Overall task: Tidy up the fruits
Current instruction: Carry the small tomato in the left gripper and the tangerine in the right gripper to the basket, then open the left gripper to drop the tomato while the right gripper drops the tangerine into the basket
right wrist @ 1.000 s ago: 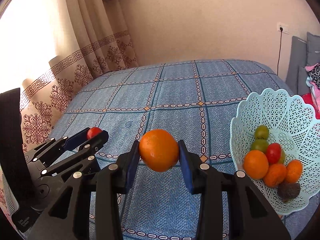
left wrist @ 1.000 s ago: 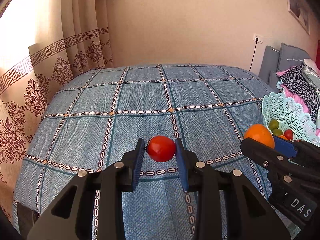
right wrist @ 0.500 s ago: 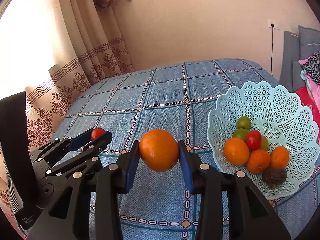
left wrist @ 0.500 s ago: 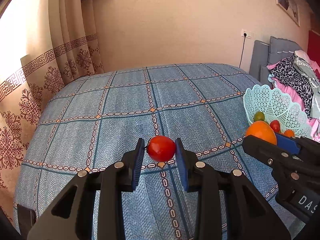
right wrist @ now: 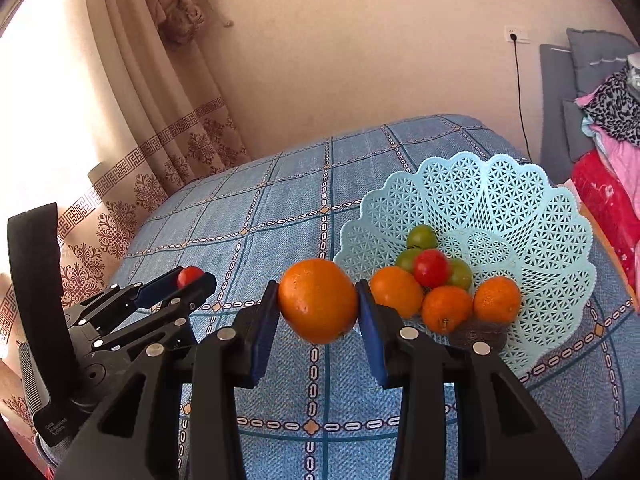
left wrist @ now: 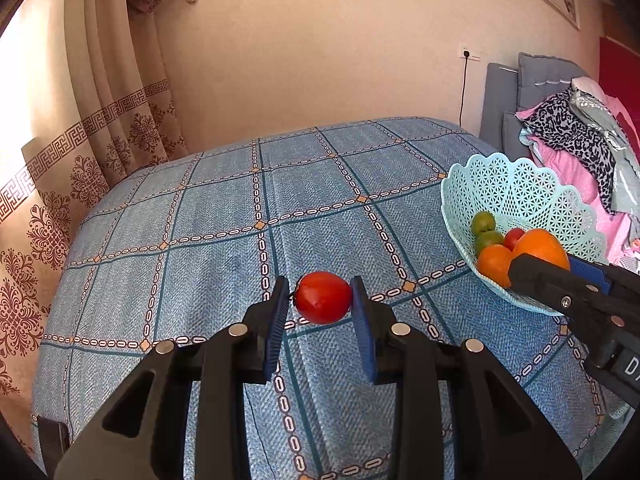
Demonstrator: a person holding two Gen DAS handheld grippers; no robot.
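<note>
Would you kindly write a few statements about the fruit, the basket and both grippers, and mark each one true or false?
1. The left gripper is shut on a red tomato. True.
2. The right gripper is open and holds nothing. False: it is shut on a large orange.
3. The light blue lattice basket already holds green, red and orange fruits. True.
4. The basket stands on a bare wooden table. False: it rests on a blue checked bedspread.
5. The large orange lies inside the basket. False: it is held in the air beside the basket's near rim.
</note>
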